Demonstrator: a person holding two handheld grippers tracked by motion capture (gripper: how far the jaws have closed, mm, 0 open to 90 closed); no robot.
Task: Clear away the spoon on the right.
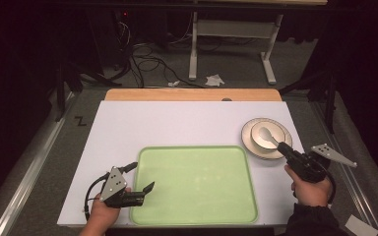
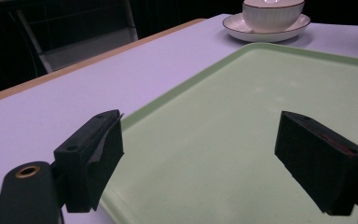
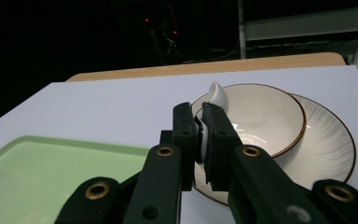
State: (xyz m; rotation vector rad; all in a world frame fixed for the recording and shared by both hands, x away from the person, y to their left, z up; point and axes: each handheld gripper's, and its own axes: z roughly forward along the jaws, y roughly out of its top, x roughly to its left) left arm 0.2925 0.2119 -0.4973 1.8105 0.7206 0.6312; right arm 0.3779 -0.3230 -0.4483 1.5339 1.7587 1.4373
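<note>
A cream bowl (image 1: 274, 138) with a brown rim sits on a ribbed cream plate (image 1: 248, 135) at the right of the white tabletop. A white spoon (image 1: 266, 134) lies in the bowl. My right gripper (image 1: 281, 146) is shut on the spoon's handle, and in the right gripper view the jaws (image 3: 198, 114) pinch the spoon (image 3: 216, 93) over the bowl (image 3: 265, 116) and plate (image 3: 328, 144). An empty pale green tray (image 1: 192, 148) fills the table's near middle. My left gripper (image 1: 149, 188) stands open over the tray's left edge, with its jaws (image 2: 200, 126) wide apart above the tray (image 2: 261, 93).
The white tabletop (image 1: 177, 120) has a wooden strip (image 1: 192, 94) along its far edge. Beyond it are a grey floor, cables (image 1: 147, 64) and a white table frame (image 1: 229, 44). The bowl (image 2: 272, 16) and plate (image 2: 242, 32) stand beyond the tray's far corner in the left gripper view.
</note>
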